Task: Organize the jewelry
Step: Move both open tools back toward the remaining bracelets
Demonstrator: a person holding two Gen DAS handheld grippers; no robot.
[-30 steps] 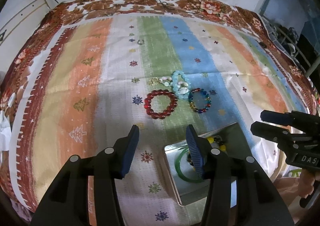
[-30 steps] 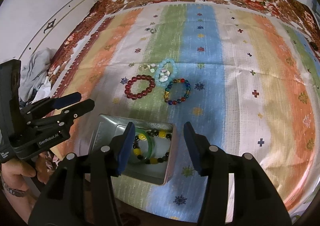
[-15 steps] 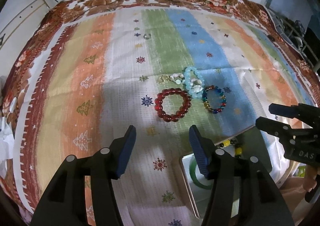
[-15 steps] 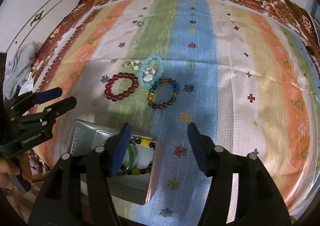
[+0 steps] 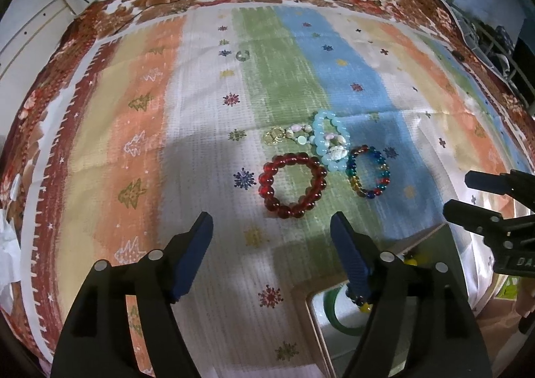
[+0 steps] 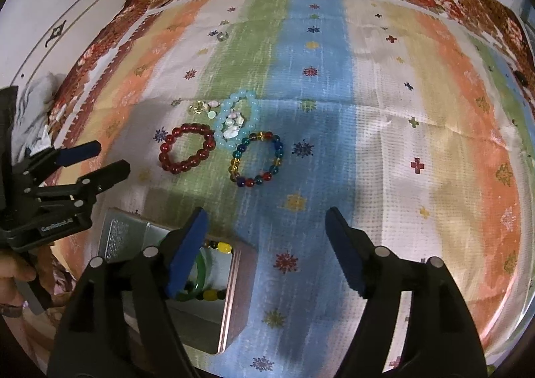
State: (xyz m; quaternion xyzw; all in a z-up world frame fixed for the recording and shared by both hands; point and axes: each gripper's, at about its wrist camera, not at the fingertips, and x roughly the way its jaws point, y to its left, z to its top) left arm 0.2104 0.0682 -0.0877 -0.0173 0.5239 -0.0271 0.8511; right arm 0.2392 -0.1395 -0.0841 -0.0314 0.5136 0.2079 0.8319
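Holding both grippers wide open and empty above the striped, flower-bordered cloth [image 6: 384, 104].

Nearest us, at seven o'clock of our right gripper [image 6: 265, 249], sits the open silver metal tin [image 6: 234, 294] with a green bangle [image 6: 200, 266] and a yellow-and-dark bead bracelet [image 6: 217, 294] inside. Our left gripper [image 5: 271, 254] points at the red glass-bead bracelet [image 5: 292, 184] at twelve. Touching it at one o'clock is the pale blue bead bracelet [image 5: 321, 140], shell charm strand [image 5: 302, 134] across it; the multicoloured bead bracelet [image 5: 367, 170] lies just beside. Far off at eleven lies a small silvery ring [image 5: 243, 55].
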